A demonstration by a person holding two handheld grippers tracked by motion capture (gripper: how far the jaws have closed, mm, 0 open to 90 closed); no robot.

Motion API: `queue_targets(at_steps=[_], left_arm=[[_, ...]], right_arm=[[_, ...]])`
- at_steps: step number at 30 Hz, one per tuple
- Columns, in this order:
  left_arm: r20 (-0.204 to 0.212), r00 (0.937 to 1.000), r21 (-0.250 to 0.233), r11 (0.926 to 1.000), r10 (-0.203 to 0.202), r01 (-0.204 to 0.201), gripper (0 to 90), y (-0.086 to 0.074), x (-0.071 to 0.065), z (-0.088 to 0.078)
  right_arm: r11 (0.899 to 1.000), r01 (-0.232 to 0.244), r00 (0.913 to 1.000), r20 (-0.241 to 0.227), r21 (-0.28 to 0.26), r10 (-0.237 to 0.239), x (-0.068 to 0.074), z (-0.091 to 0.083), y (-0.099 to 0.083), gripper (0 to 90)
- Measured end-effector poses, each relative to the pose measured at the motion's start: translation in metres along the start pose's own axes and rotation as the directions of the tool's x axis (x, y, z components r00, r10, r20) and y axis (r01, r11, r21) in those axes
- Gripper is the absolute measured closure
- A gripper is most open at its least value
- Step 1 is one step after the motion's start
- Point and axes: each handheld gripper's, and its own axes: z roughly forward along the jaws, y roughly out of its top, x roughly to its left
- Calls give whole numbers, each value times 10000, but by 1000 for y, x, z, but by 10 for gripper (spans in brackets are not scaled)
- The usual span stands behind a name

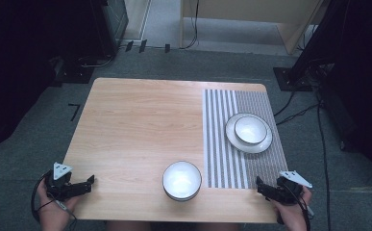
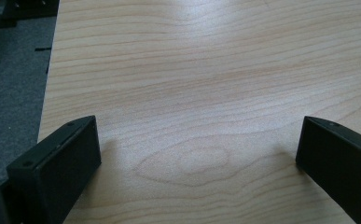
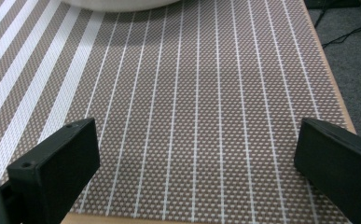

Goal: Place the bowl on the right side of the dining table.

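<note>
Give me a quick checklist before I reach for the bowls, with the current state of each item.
1. Left gripper open, nothing between jaws: ok.
2. Right gripper open, nothing between jaws: ok.
3. Near bowl upright on bare table, untouched: ok.
4. Far bowl sits on plate, on striped mat: ok.
5. Near bowl is single or stacked: cannot tell.
6. Bowls empty: ok.

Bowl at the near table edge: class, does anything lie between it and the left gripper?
Nothing visible does. In the high view, bare wooden table runs from the left gripper, jaws open, to the white bowl.
</note>
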Motion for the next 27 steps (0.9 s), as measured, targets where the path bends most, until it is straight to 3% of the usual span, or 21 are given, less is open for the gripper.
queue_targets(at_steps=[9,27], left_arm=[[0,10000,0,10000,2,-2,0,0,0,0],[50,10000,7,10000,54,-54,0,0,0,0]], right_arm=[[9967,749,9968,245,321,-757,6,-2,-4,0],[9968,732,9967,335,317,-742,7,-2,-5,0]])
